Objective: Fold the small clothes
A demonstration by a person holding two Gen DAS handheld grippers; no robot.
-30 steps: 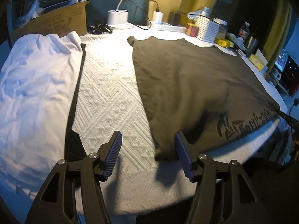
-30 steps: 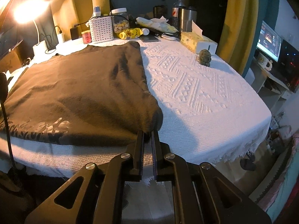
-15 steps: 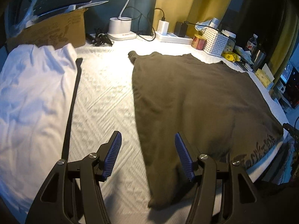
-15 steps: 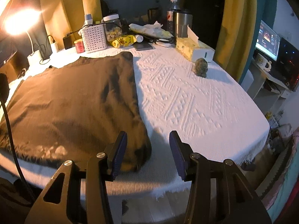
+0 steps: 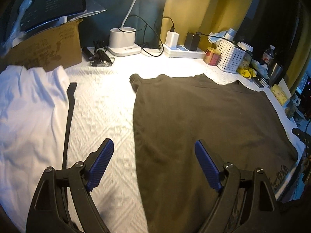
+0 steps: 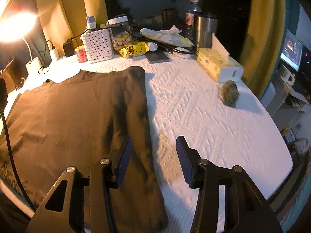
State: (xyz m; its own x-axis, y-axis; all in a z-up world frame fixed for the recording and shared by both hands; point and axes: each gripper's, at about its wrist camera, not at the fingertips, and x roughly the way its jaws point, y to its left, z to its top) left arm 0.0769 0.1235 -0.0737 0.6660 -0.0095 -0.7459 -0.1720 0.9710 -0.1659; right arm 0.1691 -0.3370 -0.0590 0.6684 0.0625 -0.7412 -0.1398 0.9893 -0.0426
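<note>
Both our grippers hang over the shirt (image 5: 204, 120) with nothing between the jaws: left gripper (image 5: 153, 163), jaws just widened, straddles its left edge; right gripper (image 6: 154, 160), jaws apart, straddles its right edge. We see it lying flat on the cloth (image 6: 204, 116).

A white textured cloth (image 6: 204, 116) covers the table. Along the far edge stand a white lamp base (image 5: 124, 42), a power strip (image 5: 184, 52) with chargers plugged in, a small red tin (image 5: 212, 56) and a white perforated basket (image 6: 98, 45). Beside the basket are a clear jar (image 6: 120, 33), a yellow packet (image 6: 134, 51), a steel tumbler (image 6: 205, 31), a water bottle (image 6: 191, 15) and a tissue box (image 6: 219, 66). A cardboard box (image 5: 48, 52) stands at far left. A small fuzzy object (image 6: 229, 94) lies near the tissue box.
</note>
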